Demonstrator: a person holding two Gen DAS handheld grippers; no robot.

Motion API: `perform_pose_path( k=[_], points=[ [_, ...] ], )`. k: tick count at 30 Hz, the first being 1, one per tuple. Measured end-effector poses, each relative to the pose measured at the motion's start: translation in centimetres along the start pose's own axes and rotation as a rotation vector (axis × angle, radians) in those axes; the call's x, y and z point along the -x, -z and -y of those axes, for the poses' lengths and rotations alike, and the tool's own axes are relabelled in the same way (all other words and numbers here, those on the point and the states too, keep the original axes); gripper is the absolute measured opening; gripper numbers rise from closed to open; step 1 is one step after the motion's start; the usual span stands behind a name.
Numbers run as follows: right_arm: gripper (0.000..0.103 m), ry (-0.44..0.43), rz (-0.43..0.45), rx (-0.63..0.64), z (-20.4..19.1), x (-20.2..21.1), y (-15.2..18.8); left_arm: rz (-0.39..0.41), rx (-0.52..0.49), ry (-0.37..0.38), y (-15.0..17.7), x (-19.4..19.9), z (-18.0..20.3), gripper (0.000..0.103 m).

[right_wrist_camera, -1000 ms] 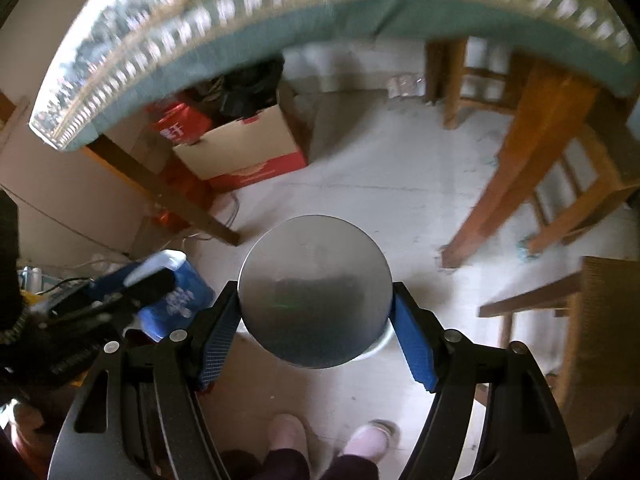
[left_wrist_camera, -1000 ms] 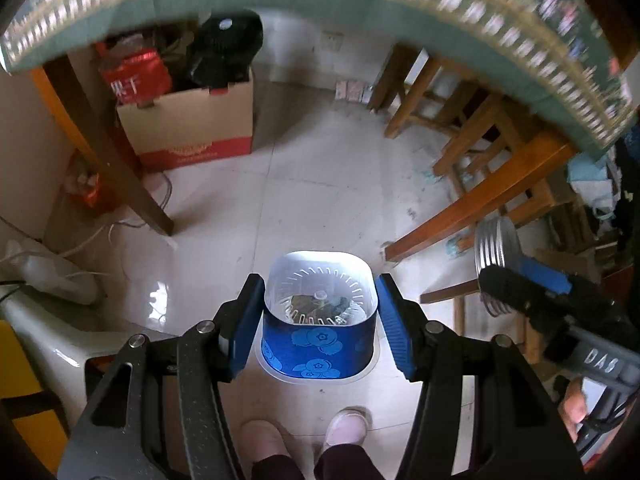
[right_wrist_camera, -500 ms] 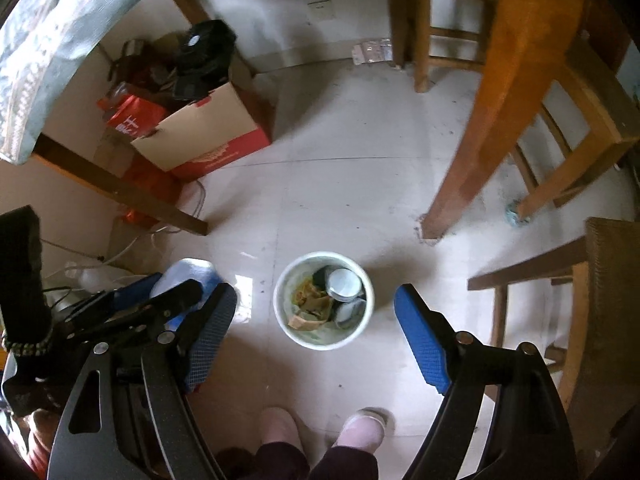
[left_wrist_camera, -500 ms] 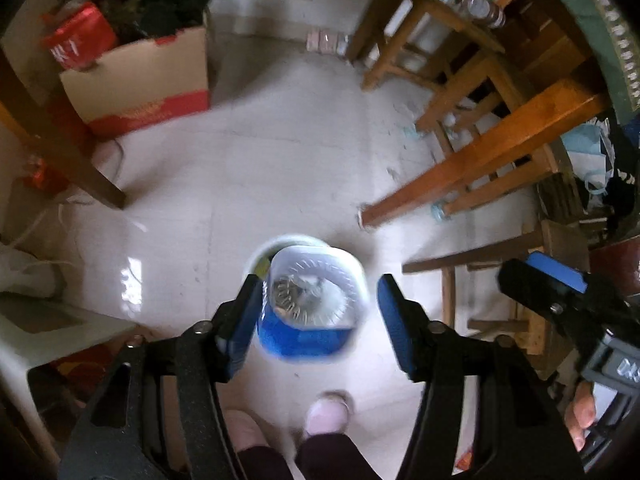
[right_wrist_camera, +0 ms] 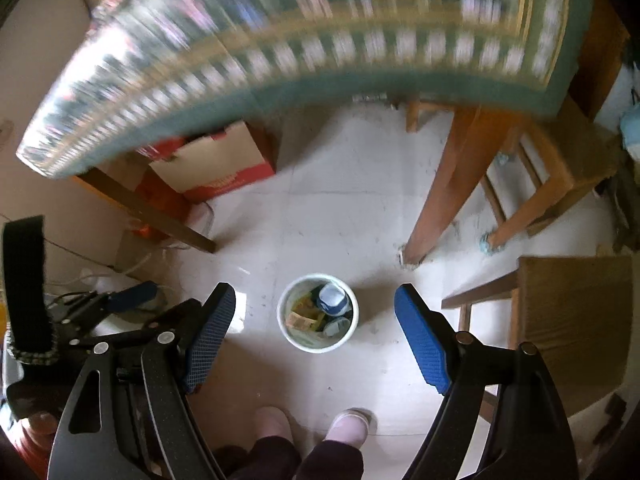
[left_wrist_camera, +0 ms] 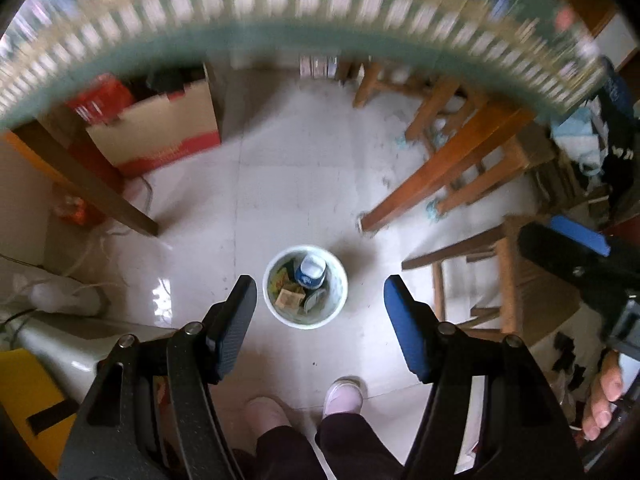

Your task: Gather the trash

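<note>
Trash fills the white bin on the floor, a blue cup on top. Your left gripper and right gripper have just spread apart, pinching nothing.

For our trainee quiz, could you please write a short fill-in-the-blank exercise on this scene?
1. The white bin stands on the ____.
2. The blue-and-white cup lies ____ the bin.
3. The left tongs and right tongs are both ____, holding nothing.

Missing words: floor; inside; open

Pale tile floor (wood furn.)
</note>
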State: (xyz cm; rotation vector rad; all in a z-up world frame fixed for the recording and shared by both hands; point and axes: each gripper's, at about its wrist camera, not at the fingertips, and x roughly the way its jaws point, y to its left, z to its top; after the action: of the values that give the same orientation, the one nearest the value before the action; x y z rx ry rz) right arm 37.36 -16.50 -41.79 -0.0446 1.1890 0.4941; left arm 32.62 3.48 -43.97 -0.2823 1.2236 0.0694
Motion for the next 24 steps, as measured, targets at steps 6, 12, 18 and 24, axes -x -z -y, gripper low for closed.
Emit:
perform_pose_path(
  k=[6,12,18,24],
  points=[
    [0.079,-0.012,0.100,0.069,-2.8,10.0,-1.6,0.146,0.008,-0.030,-0.8,12.7,1.7,0.065],
    [0.079,0.015,0.250,0.154,-6.3,20.6,-1.4,0.323,0.002,-0.016,0.0,25.2,3.4,0.065],
    [0.079,0.003,0.422,0.158,-9.1,30.5,0.6,0.499,-0.058,0.013,3.4,36.5,4.1,0.065],
    [0.082,-0.001,0.605,0.165,-13.3,39.3,5.7,0.665,-0.112,0.035,9.1,46.3,4.8,0.072]
  ],
)
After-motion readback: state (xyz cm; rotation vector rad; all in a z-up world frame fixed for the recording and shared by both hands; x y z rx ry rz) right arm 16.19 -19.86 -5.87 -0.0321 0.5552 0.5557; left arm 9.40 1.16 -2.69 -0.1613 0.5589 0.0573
